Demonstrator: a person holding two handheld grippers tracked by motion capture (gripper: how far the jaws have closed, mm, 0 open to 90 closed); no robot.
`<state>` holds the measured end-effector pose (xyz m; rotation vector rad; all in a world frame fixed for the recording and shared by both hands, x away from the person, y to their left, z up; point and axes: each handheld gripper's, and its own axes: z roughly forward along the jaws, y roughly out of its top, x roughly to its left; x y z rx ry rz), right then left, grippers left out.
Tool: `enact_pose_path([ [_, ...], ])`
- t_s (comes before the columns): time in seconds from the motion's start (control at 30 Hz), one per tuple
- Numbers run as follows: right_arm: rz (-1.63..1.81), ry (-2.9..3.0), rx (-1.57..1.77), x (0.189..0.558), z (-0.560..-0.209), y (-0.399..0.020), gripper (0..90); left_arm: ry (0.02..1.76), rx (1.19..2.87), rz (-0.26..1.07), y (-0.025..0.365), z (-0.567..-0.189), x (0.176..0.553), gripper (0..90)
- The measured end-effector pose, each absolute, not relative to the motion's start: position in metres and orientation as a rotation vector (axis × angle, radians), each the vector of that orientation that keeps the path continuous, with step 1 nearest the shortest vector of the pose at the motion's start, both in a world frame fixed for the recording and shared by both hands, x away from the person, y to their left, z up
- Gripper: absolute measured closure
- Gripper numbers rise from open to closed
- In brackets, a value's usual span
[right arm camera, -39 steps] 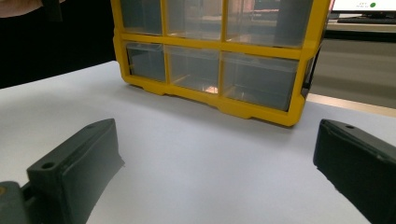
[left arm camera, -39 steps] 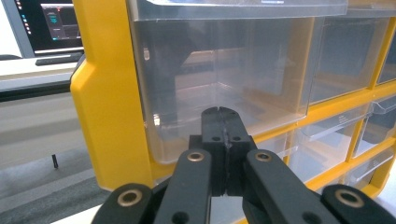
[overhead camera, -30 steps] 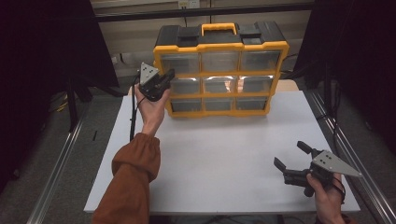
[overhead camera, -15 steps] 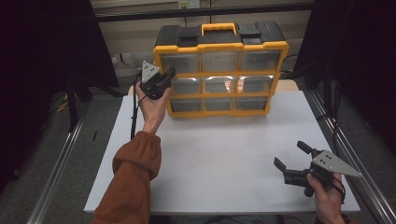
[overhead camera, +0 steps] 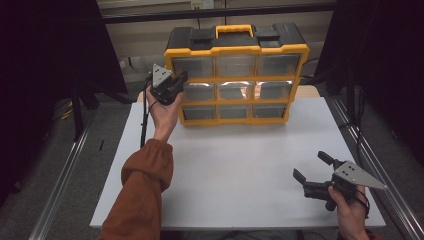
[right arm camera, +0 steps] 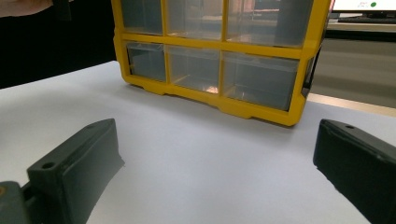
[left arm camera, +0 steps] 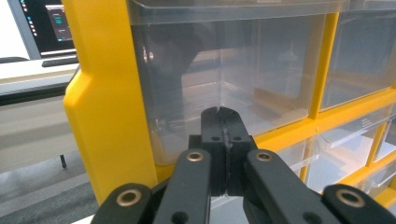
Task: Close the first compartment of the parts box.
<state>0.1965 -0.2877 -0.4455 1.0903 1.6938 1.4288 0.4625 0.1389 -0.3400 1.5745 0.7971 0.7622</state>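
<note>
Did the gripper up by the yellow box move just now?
No. The left gripper sits at the same spot against the left column of the drawer organizer, by the middle drawer, as before.

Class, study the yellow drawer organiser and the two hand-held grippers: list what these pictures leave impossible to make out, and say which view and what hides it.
- Whether the left gripper touches the middle-left drawer: left gripper view, the shut jaws cover the spot.
- Drawer contents: high view, glare on the clear fronts of the organiser.
- Organiser's top row and handle: right gripper view, cut by the upper edge.
- Right gripper jaw tips: right gripper view, cut by the lower edge.
</note>
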Motion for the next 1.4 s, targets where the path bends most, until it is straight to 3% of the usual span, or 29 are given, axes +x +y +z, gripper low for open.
enact_pose_path([
  [0.43, 1.432, 1.69, 1.101, 0.198, -0.446, -0.288, 0.3, 0.783, 1.566, 0.729, 0.143, -0.338, 0.452, 66.2],
  [0.53, 1.426, 1.689, 1.11, 0.198, -0.446, -0.288, 0.3, 0.769, 1.582, 0.727, 0.14, -0.337, 0.448, 54.5],
  [0.7, 1.427, 1.688, 1.105, 0.198, -0.446, -0.288, 0.3, 0.767, 1.588, 0.745, 0.138, -0.338, 0.442, 27.8],
  [0.9, 1.425, 1.692, 1.105, 0.198, -0.447, -0.288, 0.4, 0.789, 1.541, 0.74, 0.142, -0.342, 0.432, 7.1],
  [1.4, 1.419, 1.697, 1.102, 0.198, -0.447, -0.288, 0.5, 0.774, 1.53, 0.725, 0.158, -0.353, 0.402, 2.1],
])
